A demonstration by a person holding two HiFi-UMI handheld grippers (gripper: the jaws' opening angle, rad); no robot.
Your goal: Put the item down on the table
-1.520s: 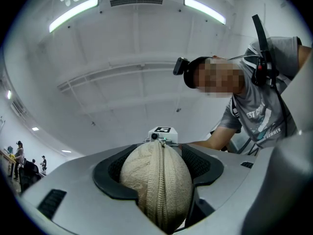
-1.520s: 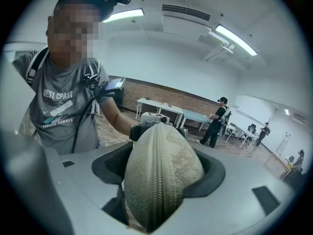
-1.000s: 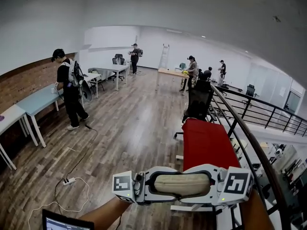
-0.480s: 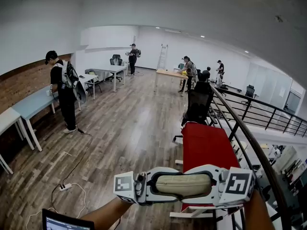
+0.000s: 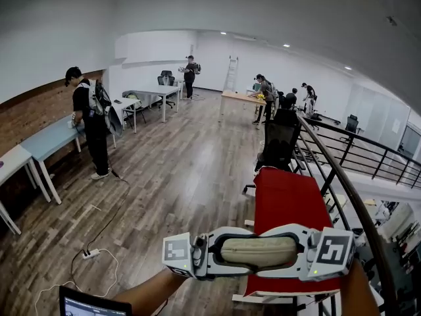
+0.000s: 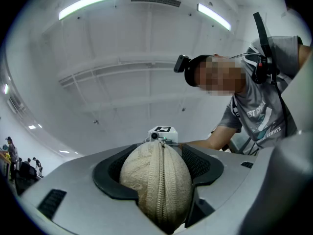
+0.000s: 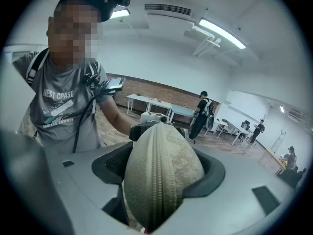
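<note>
A beige zippered pouch (image 5: 258, 251) is held in the air at 6 o'clock in the head view. The left gripper (image 5: 214, 255) pinches its 9 o'clock end and the right gripper (image 5: 304, 253) its 3 o'clock end. A red counter (image 5: 284, 199) lies toward 12 o'clock.

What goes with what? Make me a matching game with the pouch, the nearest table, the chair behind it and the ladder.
Things:
1. pouch
2. nearest table
3. chair
4. ladder

Clues:
A. black
B. by the far wall
C. held between the left tool and the right tool
D. red

Pairs: 1-C, 2-D, 3-A, 4-B.
</note>
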